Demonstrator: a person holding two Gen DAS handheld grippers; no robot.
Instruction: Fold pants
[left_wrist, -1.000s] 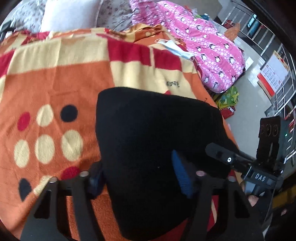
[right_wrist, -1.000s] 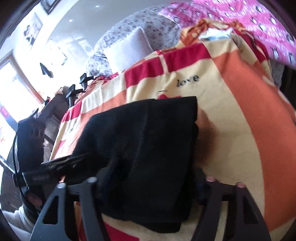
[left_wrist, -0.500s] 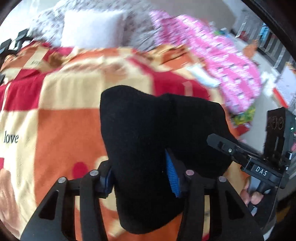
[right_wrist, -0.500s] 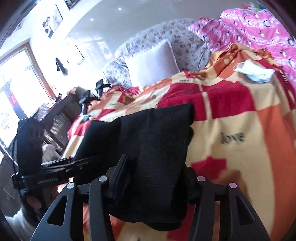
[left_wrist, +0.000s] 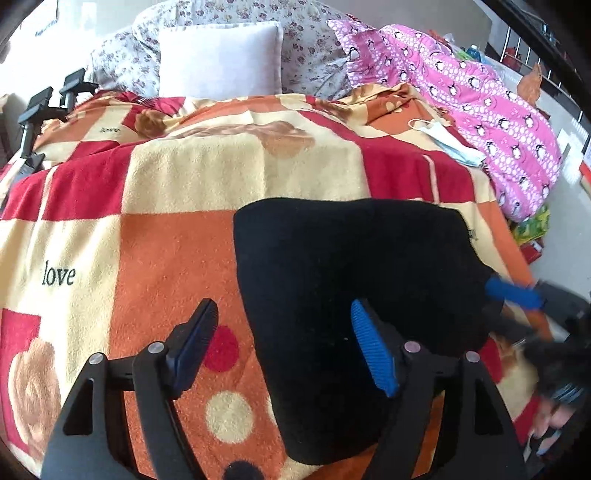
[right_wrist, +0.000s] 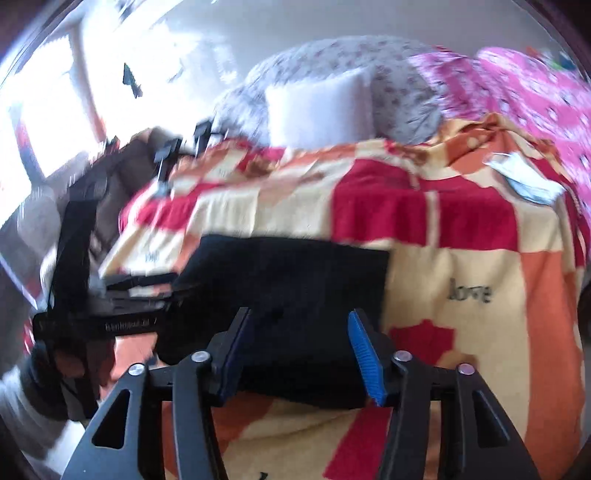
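Note:
The black pants (left_wrist: 351, 273) lie folded into a flat rectangle on the orange, red and cream blanket (left_wrist: 177, 236). My left gripper (left_wrist: 284, 347) is open above the fold's near left edge, one blue pad over the blanket, the other over the cloth. The right gripper (left_wrist: 513, 295) shows blurred at the fold's right edge. In the right wrist view the pants (right_wrist: 295, 280) lie flat, and my right gripper (right_wrist: 299, 354) is open with both pads over the near edge. The left gripper (right_wrist: 110, 295) shows blurred at the left.
A white pillow (left_wrist: 221, 59) and floral bedding lie at the far end. A pink penguin-print quilt (left_wrist: 480, 103) hangs off the right side. A face mask (left_wrist: 447, 140) lies on the blanket near it. Black clamps (left_wrist: 44, 107) stand at the far left.
Both grippers were shut on the lifted pants; now both are open and the pants lie flat on the blanket. The right wrist view is blurred with motion.

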